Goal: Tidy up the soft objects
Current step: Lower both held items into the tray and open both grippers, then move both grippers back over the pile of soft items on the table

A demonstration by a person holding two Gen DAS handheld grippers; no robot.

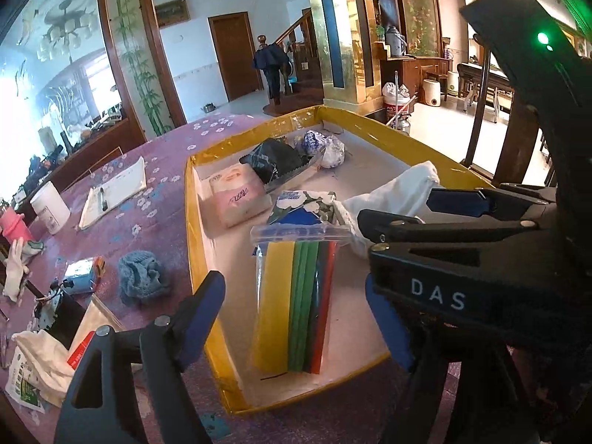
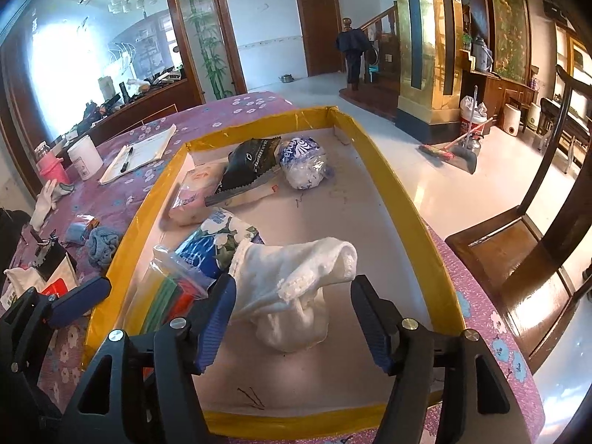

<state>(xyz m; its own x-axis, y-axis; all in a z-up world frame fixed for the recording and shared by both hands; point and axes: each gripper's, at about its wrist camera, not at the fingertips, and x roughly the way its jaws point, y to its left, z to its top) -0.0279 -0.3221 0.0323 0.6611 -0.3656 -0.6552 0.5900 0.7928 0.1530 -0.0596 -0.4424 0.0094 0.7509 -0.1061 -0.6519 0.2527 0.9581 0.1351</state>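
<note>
My right gripper point(image 2: 292, 318) has its jaws apart over the near end of the tray point(image 2: 403, 199); the white cloth point(image 2: 296, 288) sits slumped between them, one corner sticking up, and I cannot tell if either pad touches it; I judge it as good as dropped in place. My left gripper point(image 1: 296, 318) also has its jaws apart, hanging above the zip bag point(image 1: 296, 296) of coloured strips, gripping nothing.

Inside the tray already: the zip bag, a floral pack point(image 2: 218, 244) just behind it, a pink tissue pack point(image 2: 192, 192) with a black pouch point(image 2: 251, 162) lying across it, and a clear bag of white stuff point(image 2: 303, 162) at the far end; so most of the sorting looks done.

Left out on the surface point(image 1: 155, 222), by my reckoning: the blue knit cloth point(image 1: 140, 277) just beside the tray wall, a small blue packet point(image 1: 79, 277), a white glove point(image 1: 14, 266) farther off, and a white rag point(image 1: 44, 362) near my left jaws; the notebook point(image 1: 114, 192), pen and cup point(image 1: 50, 207) are not soft and can stay.
</note>
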